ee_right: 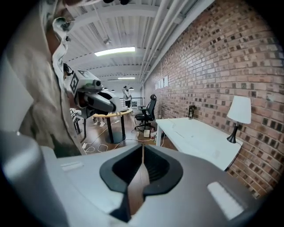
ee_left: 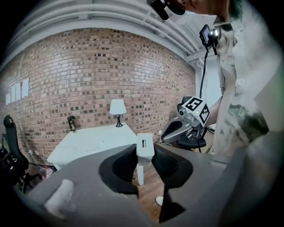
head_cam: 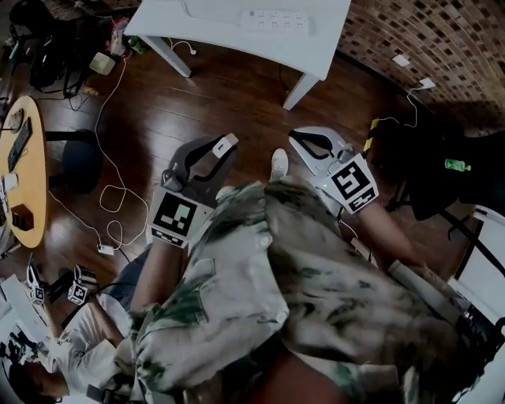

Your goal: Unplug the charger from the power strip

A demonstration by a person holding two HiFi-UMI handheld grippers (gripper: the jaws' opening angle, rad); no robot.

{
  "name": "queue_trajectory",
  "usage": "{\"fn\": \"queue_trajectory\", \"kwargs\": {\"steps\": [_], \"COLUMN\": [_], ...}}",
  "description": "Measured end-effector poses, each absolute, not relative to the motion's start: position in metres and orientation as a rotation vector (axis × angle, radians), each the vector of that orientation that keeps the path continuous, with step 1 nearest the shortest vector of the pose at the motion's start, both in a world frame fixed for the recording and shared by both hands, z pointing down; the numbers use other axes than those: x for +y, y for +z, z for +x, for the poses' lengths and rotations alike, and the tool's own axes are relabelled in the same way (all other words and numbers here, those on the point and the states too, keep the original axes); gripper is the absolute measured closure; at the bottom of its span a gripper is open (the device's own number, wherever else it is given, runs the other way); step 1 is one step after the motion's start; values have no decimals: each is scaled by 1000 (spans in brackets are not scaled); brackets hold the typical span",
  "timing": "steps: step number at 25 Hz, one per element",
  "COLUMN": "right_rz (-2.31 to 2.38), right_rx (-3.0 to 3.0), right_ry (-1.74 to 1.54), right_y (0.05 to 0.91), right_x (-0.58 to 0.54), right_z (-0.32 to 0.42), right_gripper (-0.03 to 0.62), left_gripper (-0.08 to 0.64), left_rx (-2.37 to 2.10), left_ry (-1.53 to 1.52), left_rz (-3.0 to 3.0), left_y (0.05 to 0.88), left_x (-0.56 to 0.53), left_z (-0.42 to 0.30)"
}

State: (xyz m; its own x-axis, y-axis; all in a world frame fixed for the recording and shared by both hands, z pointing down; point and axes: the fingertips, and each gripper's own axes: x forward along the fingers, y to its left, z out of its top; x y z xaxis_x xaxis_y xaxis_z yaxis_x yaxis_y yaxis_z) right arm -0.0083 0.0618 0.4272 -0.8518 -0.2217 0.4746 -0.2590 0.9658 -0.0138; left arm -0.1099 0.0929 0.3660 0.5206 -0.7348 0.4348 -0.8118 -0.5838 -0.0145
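Note:
In the left gripper view a small white charger point(ee_left: 145, 148) sits upright between the jaws of my left gripper point(ee_left: 144, 156), which is shut on it. From the head view the charger point(head_cam: 226, 144) shows as a white block at the tip of the left gripper point(head_cam: 219, 151), held over the wooden floor. The white power strip point(head_cam: 276, 20) lies on the white table point(head_cam: 205, 28) well ahead, apart from both grippers. My right gripper point(head_cam: 298, 139) hangs beside the left one; its jaws point(ee_right: 142, 150) meet at the tips with nothing between them.
A brick wall point(head_cam: 426, 39) runs behind the table, where a lamp point(ee_left: 117, 108) stands. At the left is a round wooden desk point(head_cam: 24, 166), with white cables point(head_cam: 110, 197) on the floor. A second person with marker cubes point(head_cam: 55, 288) is at lower left. An office chair point(ee_right: 148, 111) stands by the table's end.

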Motion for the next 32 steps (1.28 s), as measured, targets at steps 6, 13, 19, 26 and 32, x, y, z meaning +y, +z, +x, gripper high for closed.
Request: {"fn": "queue_trajectory", "kwargs": {"steps": [6,13,19,26,32], "right_rz": [480,569,640,671,668], "right_rx": [-2624,-2595,-2623,-2649,-2641], "right_ry": [105,114,81,80,123], "right_y": [393,377,357,349,363], "right_x": [143,226,267,323,378], "right_z": [-32,-17,24,100,152], "right_gripper": [540,531,529,529,551], "left_gripper": [454,454,454,454,454], "left_rx": [-1279,-1169,-1157,-1183,-1147], "left_ry": [470,428,478,478,491], "left_rz": [2623,2684,2692,2673,2646], "left_y": [363,363,360,351,357], "left_x": [163,222,271,309,363], "left_z": [-132,-121,-97,-38,22]}}
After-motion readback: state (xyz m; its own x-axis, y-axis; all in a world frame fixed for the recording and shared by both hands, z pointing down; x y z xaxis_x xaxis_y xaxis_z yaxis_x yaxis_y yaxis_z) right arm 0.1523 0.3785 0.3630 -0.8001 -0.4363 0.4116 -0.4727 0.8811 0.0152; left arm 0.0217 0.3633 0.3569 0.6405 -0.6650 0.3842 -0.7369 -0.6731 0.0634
